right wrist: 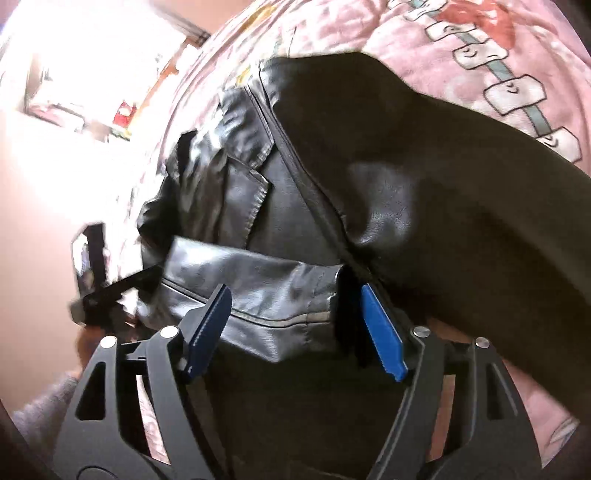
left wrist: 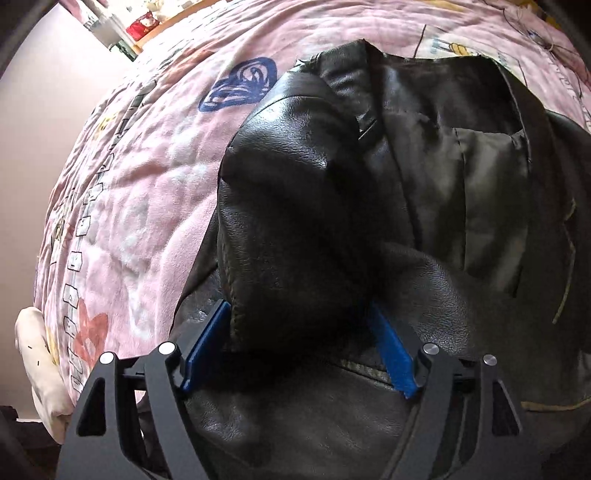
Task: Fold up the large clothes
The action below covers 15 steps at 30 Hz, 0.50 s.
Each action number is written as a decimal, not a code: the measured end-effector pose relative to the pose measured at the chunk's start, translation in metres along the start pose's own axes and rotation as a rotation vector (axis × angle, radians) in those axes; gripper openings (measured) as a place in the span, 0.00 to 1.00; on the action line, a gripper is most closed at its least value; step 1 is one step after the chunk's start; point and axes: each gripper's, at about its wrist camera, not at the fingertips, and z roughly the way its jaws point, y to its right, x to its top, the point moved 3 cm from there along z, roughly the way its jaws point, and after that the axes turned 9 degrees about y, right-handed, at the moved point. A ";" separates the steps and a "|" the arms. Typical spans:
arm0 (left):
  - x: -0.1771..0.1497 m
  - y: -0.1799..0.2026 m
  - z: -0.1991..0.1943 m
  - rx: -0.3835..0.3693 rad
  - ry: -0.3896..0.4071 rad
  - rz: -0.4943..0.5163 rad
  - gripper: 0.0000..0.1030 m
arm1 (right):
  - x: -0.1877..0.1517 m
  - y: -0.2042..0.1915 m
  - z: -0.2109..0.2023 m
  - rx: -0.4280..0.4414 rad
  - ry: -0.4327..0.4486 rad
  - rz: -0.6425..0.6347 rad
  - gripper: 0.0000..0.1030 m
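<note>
Two grippers hang over one black leather jacket [left wrist: 369, 206] spread on a bed, atop a pink quilt [left wrist: 140, 192] printed with cartoon figures. Nearest the lens in the left wrist view, the left gripper [left wrist: 299, 339] points steeply down, its two blue fingers [left wrist: 205, 343] standing well apart on either side of a bulging fold of the jacket's leather; the pads lie just beside the fold, and no clamping pressure shows. In the right wrist view, the right gripper [right wrist: 295, 325] has its two blue fingers [right wrist: 384, 339] apart as well, straddling a flat leather panel at the jacket's near edge without pinching it.

Beyond the left gripper, the jacket runs lengthwise away from the camera, its long axis pointing toward the far side of the bed, with duller lining fabric showing to the right of the fold. From the right gripper, the same jacket stretches up and away, a stitched seam running along that length and one lapel-like flap lying left of it. Farther off, beyond the jacket, the quilt reaches a wooden bed edge [left wrist: 173, 18]. Cluttered, blurred objects sit past it.
</note>
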 end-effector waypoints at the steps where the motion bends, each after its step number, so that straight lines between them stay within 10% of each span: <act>1: 0.000 0.000 0.000 -0.002 0.001 0.001 0.72 | -0.002 0.002 0.003 -0.012 -0.013 -0.006 0.36; 15: -0.009 -0.002 -0.011 -0.045 0.017 0.024 0.72 | -0.014 0.010 0.012 -0.058 -0.070 -0.039 0.25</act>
